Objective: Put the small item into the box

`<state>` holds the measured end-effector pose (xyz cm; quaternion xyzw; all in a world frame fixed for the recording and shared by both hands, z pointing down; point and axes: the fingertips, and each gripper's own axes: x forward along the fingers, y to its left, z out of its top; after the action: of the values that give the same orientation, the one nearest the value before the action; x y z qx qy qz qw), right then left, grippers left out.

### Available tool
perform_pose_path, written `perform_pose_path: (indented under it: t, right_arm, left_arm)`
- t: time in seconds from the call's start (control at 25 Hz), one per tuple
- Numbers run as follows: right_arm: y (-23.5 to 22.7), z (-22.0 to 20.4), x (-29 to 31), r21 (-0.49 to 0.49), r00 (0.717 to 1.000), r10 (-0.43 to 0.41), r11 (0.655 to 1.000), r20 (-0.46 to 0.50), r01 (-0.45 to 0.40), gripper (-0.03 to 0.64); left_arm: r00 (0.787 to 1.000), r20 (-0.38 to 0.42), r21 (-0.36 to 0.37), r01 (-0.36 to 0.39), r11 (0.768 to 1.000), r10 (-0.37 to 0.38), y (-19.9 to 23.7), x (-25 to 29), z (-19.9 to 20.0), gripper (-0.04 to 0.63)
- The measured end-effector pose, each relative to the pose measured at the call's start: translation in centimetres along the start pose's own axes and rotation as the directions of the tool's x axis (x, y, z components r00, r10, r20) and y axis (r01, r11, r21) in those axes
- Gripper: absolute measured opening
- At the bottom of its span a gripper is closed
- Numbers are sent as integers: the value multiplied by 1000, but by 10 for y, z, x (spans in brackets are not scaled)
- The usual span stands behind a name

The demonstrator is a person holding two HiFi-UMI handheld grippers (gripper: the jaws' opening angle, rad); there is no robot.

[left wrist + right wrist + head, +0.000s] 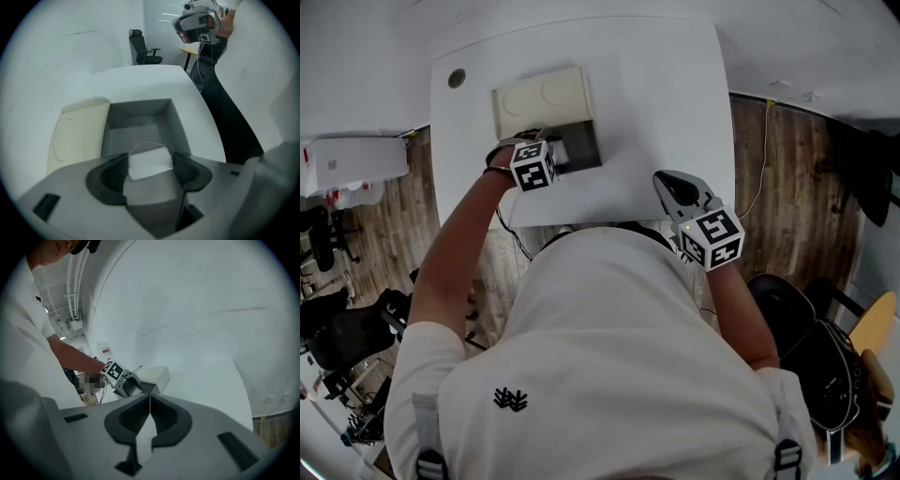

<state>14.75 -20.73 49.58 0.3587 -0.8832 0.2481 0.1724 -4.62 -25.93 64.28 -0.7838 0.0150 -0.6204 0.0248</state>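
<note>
I held the left gripper (149, 170) clamped on the small white item (148, 159), over the near edge of the open grey box (181, 125). The right gripper (150, 409) was closed and empty above the white table (666, 112), well apart.

Office, black swivel chair (144, 47), white table (675, 112), wood-plank floor (787, 169)

White table (675, 112), wooden floor (787, 187), black chair (143, 47)

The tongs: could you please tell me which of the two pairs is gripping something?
The left tongs: they clamp a small white flat item at the open grey box, while the right tongs are shut on nothing.
</note>
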Motion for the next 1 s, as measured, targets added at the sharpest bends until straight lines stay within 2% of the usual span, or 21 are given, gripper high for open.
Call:
perform_pose_path:
  t: [0.64,1.0]
  right_arm:
    - [-4,2,11,-19,999,32,999,-12,-32,11]
    - [5,5,20,-43,998,54,998,-16,-55,11]
  left_arm:
    - [998,37,-62,-43,997,45,15,-5,3,306]
    - [988,132,-172,-60,983,84,19,-18,9,305]
